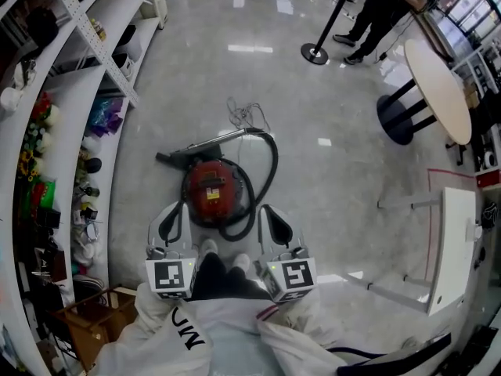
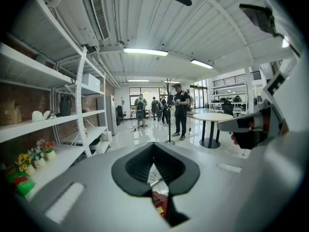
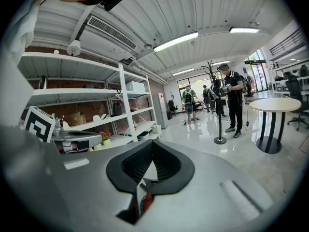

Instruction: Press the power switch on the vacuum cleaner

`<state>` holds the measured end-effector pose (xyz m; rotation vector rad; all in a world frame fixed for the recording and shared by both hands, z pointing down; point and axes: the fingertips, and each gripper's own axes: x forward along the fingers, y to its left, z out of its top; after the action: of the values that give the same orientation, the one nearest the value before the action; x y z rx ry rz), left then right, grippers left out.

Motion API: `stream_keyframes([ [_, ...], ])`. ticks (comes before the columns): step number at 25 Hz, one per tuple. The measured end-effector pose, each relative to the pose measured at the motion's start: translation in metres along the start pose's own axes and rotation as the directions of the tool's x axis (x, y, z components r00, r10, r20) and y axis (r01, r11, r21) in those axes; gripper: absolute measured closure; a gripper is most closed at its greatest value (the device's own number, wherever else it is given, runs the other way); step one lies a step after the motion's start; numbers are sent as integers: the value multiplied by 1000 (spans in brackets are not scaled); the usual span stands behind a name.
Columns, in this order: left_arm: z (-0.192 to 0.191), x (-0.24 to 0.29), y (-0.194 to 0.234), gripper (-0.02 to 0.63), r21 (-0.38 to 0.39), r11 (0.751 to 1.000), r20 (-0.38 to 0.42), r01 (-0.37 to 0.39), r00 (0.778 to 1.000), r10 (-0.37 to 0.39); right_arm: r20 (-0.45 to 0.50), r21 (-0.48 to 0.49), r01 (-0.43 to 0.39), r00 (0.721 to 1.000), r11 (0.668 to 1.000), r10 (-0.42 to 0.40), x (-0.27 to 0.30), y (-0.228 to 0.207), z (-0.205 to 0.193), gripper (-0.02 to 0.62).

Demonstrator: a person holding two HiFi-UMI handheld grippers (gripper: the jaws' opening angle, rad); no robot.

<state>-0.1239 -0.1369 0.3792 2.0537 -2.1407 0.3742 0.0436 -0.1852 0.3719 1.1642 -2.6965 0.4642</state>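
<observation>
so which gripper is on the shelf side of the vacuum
The left gripper, beside the red vacuum cleaner on the side facing the white shelves; the right gripper is on the open-floor side, by the black hose.

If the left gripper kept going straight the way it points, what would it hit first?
Probably the vacuum cleaner just ahead of the left gripper, though height is unclear and it might pass above.

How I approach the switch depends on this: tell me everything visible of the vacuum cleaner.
The vacuum cleaner is a round red canister with dark trim, sitting on the glossy grey floor. Its black hose loops round its right side to a tube ending in a nozzle at left. The left gripper and right gripper, both shut, hover nearby, not touching.
</observation>
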Motion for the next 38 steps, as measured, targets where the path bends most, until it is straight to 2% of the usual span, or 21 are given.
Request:
stream_keyframes([
  [7, -24, 15, 6, 606, -17, 1000, -29, 7, 1000, -8, -48, 4, -5, 999, 1000, 5, 18, 6, -28, 594],
  [11, -39, 18, 7, 606, -56, 998, -37, -2, 999, 0, -73, -3, -12, 997, 1000, 12, 26, 8, -43, 594],
  [20, -72, 25, 5, 606, -86, 996, -64, 8, 998, -14, -118, 5, 18, 993, 1000, -17, 40, 7, -64, 594],
  [27, -94, 34, 7, 606, -100, 995, -84, 11, 996, -20, -109, 11, -33, 994, 999, 34, 52, 18, -86, 594],
  [38, -138, 48, 8, 606, -135, 991, -142, 12, 989, -32, -132, 50, 10, 991, 999, -3, 77, 5, -112, 594],
])
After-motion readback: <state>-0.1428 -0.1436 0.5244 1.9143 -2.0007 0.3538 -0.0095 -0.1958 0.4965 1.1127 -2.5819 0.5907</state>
